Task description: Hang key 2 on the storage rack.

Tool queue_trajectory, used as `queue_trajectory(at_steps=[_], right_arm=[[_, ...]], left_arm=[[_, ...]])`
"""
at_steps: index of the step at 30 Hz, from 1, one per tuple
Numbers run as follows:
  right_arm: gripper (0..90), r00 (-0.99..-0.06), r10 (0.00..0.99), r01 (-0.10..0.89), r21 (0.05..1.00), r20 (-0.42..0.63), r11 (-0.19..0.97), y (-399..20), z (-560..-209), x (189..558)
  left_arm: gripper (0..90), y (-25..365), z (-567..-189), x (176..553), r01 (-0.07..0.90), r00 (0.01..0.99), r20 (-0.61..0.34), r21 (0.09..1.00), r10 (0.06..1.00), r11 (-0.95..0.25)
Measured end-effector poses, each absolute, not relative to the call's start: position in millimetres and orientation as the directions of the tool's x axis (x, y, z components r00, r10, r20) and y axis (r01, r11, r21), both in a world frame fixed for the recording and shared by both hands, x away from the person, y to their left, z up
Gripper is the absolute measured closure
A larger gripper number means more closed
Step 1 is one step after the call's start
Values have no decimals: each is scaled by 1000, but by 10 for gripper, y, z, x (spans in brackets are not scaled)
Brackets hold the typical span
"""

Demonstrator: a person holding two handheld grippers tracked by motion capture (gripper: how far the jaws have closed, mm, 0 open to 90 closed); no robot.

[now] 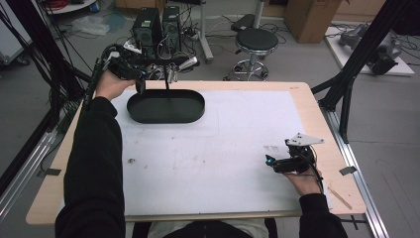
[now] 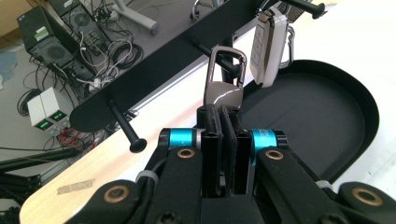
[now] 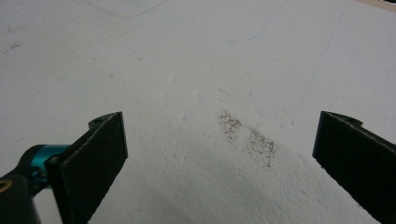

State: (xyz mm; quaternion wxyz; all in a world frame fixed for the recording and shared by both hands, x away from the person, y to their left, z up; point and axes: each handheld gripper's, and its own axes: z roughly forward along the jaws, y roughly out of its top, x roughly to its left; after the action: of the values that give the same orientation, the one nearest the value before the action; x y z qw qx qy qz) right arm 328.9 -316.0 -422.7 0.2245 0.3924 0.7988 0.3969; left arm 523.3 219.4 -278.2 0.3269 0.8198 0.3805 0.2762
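Left tongs (image 2: 223,122) are clamped on the lower tab of a metal key clip (image 2: 225,80), whose loop sits at a peg of the black key rack (image 2: 154,70) standing over the oval black tray (image 1: 166,106) at the far left of the tabletop (image 1: 213,148). A white key fob (image 2: 268,46) hangs from the neighbouring peg, just beside the clip. Risks, as judged: the grip is only on the thin tab, so a twist could let the clip slip and drop into the tray; a sideways move could knock the fob off its peg. Right tongs (image 3: 219,154) stand wide apart, holding nothing, low over the white sheet near the right edge. Hard to tell: whether the clip's loop is already over the peg or merely in front of it; the peg tip is hidden behind the clip. The fob's top is cut off in the left gripper view.
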Motion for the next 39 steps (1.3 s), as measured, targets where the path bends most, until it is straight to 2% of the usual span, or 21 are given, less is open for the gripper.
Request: queue_trajectory(at_steps=[10,17,18,20,25,27,32,39], right_arm=[[23,-590,806,456,805,-47,380,-3148,-4235,3291],[23,-586,809,463,801,-45,380,-3132,-4238,3302],[22,-587,809,460,805,-42,375,-3128,-4235,3300],[22,-585,810,461,805,-40,373,-3130,-4233,3297],[22,-588,808,457,809,-38,370,-3137,-4223,3288],[22,-589,808,461,809,-30,366,-3138,-4224,3291],[22,-592,805,455,810,-35,370,-3139,-4223,3294],[22,-595,803,474,798,-21,372,-3143,-4242,3302]], left_arm=[[862,2175,-2846,5321,435,529,198,772,825,-464],[834,2195,-2902,5366,452,527,154,782,836,-429],[693,2200,-2880,5357,455,524,130,792,842,-406],[564,2201,-2874,5348,453,523,137,791,841,-411],[448,2202,-2828,5294,462,542,109,790,833,-404],[368,2199,-2830,5282,477,545,105,777,832,-411],[275,2175,-2827,5228,495,580,86,752,810,-435],[268,2201,-2972,5082,504,610,20,761,792,-408]])
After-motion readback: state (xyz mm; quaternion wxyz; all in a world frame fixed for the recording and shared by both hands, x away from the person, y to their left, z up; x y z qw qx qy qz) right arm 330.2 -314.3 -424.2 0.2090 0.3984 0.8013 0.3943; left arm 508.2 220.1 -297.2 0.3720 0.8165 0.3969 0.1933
